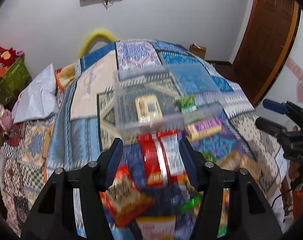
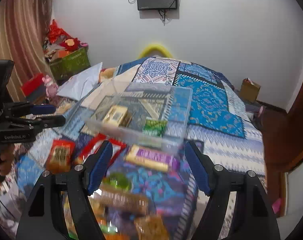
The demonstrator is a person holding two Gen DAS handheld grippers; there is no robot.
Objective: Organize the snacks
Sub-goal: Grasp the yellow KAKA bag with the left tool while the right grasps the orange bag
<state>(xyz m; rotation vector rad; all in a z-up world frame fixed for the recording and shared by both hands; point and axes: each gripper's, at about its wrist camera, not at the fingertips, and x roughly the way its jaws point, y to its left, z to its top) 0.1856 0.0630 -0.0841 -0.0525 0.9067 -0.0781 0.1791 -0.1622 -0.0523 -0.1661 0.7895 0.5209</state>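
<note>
A clear plastic box (image 1: pixel 129 104) (image 2: pixel 177 108) stands on the bed, holding a gold packet (image 1: pixel 148 108) (image 2: pixel 116 115) and a green packet (image 1: pixel 187 103) (image 2: pixel 154 127). Loose snacks lie in front of it: a red packet (image 1: pixel 161 158) (image 2: pixel 97 148), a purple-and-yellow bar (image 1: pixel 205 128) (image 2: pixel 151 158), an orange packet (image 1: pixel 127 198) (image 2: pixel 60 156). My left gripper (image 1: pixel 151 146) is open and empty, above the red packet. My right gripper (image 2: pixel 148 150) is open and empty, above the purple bar. Both views are blurred.
The bed has a patchwork blue quilt (image 1: pixel 87 120) (image 2: pixel 211 104). A white pillow (image 1: pixel 37 98) and a green box of clutter (image 1: pixel 9 76) lie left. A brown door (image 1: pixel 265 38) is right. More blurred snacks lie near the front edge (image 2: pixel 123 200).
</note>
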